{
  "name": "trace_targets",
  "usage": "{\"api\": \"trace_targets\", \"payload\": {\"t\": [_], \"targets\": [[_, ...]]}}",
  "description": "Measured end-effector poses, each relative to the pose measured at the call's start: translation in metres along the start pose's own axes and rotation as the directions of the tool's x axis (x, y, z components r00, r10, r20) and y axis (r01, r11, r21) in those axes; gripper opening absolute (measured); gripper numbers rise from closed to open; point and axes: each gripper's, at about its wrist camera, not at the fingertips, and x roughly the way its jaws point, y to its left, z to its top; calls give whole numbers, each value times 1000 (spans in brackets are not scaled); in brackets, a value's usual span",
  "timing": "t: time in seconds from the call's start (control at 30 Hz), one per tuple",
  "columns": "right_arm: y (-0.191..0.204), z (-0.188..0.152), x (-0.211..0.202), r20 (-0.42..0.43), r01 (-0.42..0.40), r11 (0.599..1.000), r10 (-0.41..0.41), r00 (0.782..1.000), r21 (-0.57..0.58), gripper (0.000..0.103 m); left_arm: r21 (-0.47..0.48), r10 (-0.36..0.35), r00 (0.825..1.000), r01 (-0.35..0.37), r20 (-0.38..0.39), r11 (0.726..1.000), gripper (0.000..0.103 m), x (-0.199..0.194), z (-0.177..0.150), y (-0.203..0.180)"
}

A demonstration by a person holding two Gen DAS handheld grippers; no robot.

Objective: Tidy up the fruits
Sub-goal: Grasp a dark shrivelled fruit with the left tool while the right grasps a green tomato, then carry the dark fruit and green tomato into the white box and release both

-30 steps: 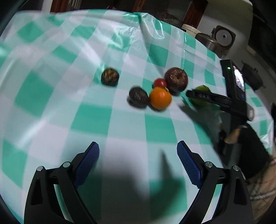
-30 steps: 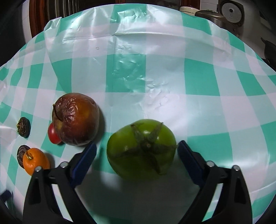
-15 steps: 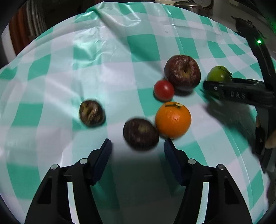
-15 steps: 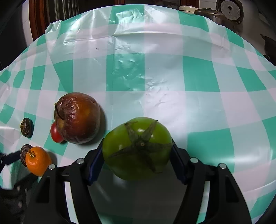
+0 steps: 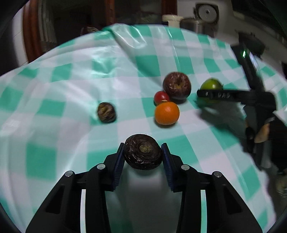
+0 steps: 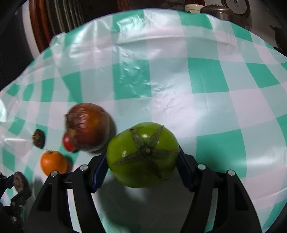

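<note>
My left gripper (image 5: 143,157) is shut on a dark brown wrinkled fruit (image 5: 143,154), held above the checked cloth. My right gripper (image 6: 143,161) is shut on a green tomato (image 6: 143,154), lifted off the cloth; the tomato also shows in the left wrist view (image 5: 211,85) behind the right gripper's finger. On the cloth lie a wrinkled red-brown apple (image 5: 176,87), a small red tomato (image 5: 161,96), an orange (image 5: 166,113) and a second dark wrinkled fruit (image 5: 106,112). The right wrist view shows the apple (image 6: 88,126), the orange (image 6: 53,162) and the dark fruit (image 6: 38,138).
The table is covered by a green and white checked plastic cloth (image 5: 71,93). Behind the far edge stand a rice cooker (image 5: 206,13) and pots. A wooden chair back (image 6: 53,19) stands at the far left.
My left gripper closed on the near dark fruit and lifted it. My right gripper closed on the green tomato and raised it off the cloth.
</note>
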Motion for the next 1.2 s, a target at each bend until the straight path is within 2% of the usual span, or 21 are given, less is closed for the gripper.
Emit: {"api": "trace_targets", "payload": {"t": [0.13, 0.2, 0.37, 0.43, 0.53, 0.73, 0.93, 1.13, 1.2], "targets": [[18, -29, -30, -11, -123, 992, 123, 992, -2, 68, -22, 33, 998, -31, 50, 999, 39, -49, -32, 14], [34, -50, -52, -18, -197, 980, 196, 980, -24, 68, -46, 30, 998, -28, 52, 999, 39, -69, -51, 25], [83, -95, -96, -50, -258, 952, 253, 966, -163, 68, -92, 63, 995, -56, 74, 994, 39, -111, -95, 44], [100, -110, -115, -55, -284, 938, 279, 959, -200, 68, -115, 97, 991, -86, 94, 990, 39, -130, -113, 53], [127, -136, -153, -54, -346, 906, 343, 938, -246, 68, -169, 117, 986, -97, 116, 981, 39, -161, -142, 67], [176, -171, -192, -77, -428, 836, 430, 900, -344, 68, -233, 196, 975, -167, 108, 958, 39, -204, -199, 92], [237, -215, -208, -154, -486, 752, 471, 869, -445, 68, -318, 252, 964, -215, 80, 923, 39, -237, -250, 121], [298, -263, -229, -247, -554, 621, 513, 822, -554, 68, -386, 317, 946, -267, 71, 883, 39, -279, -290, 145], [318, -282, -238, -291, -581, 561, 524, 801, -589, 68, -397, 342, 939, -295, 49, 869, 39, -290, -306, 152]]}}
